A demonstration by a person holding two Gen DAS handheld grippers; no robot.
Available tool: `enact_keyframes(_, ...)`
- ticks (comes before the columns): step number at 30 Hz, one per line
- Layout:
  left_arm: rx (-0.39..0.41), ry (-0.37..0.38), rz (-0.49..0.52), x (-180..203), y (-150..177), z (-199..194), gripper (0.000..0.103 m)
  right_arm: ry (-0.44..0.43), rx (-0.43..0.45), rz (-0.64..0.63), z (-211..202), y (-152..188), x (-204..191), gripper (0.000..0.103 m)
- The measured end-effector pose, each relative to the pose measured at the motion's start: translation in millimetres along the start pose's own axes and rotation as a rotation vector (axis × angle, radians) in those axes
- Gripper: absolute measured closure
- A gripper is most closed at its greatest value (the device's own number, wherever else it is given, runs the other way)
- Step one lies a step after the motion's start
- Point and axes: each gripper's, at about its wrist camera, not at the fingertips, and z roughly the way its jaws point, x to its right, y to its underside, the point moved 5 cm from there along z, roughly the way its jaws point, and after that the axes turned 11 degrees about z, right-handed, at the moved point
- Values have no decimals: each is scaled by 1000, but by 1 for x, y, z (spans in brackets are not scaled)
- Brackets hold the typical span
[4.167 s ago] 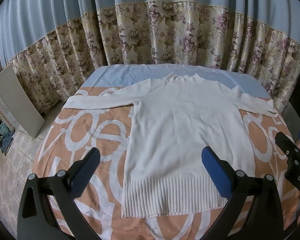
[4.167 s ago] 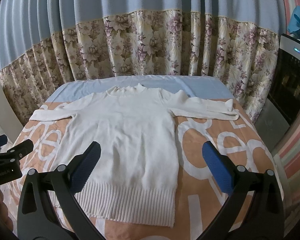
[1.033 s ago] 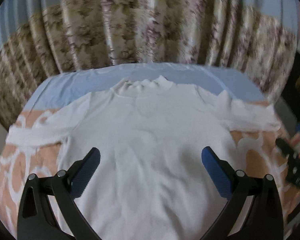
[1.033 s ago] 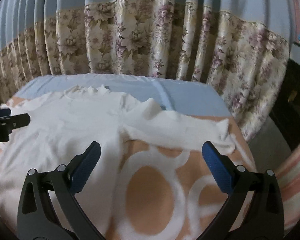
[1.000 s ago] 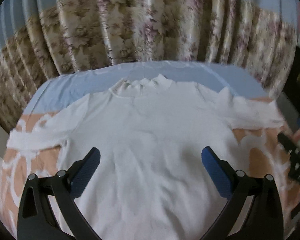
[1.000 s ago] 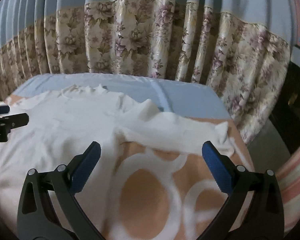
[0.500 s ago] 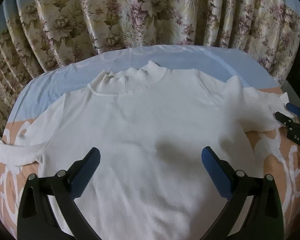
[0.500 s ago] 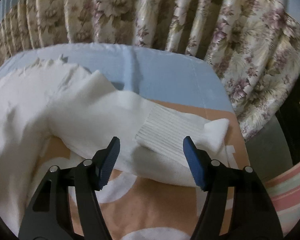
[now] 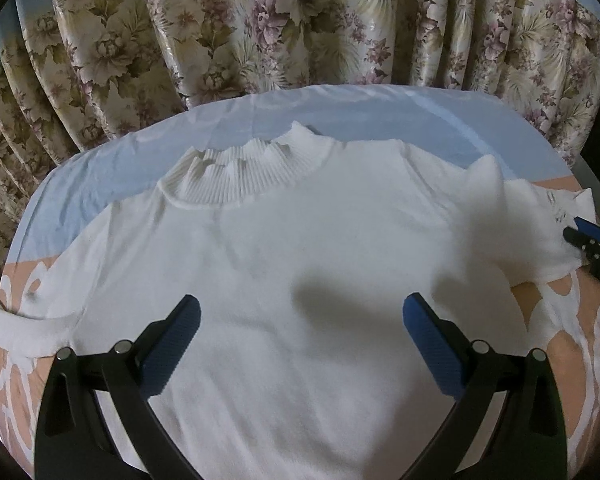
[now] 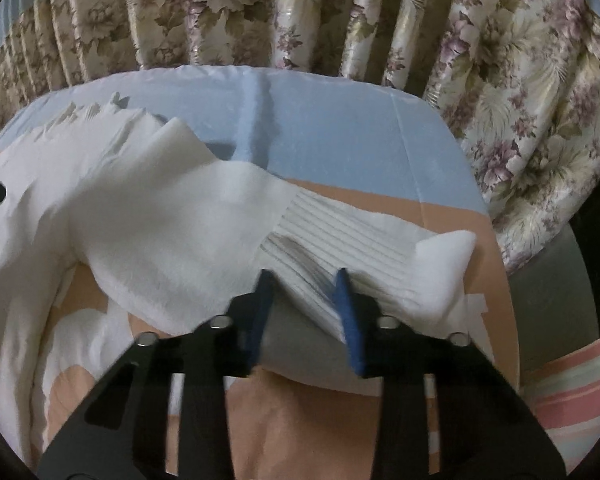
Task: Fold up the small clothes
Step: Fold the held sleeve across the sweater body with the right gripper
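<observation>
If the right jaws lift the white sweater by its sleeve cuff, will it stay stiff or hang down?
Probably hang: the sweater is soft knit, already wrinkled. The ribbed cuff, bunched as the jaws closed on it, should resist slipping.

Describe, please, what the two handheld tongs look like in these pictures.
The left tongs and right tongs match: black angular frames with cut-out slots, silver round pins at the joints, and blue ribbed pads on the fingers. White lettering marks the side of the right tongs, seen from the left camera.

Sweater [image 9: 300, 280] on bed [image 9: 360, 116]
</observation>
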Motion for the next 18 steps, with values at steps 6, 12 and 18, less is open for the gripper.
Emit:
enact_keyframes(6, -22, -9, -17, -11, 4, 4, 1, 4, 52, 88, -9, -5, 0, 89)
enact_keyframes(12, -11, -17, -58, -32, 10, -2, 1, -120, 130, 248, -41, -22, -20, 89)
enact_keyframes(18, 13, -55, -89, -65, 22, -15, 1, -319, 110, 246, -51, -35, -105, 89)
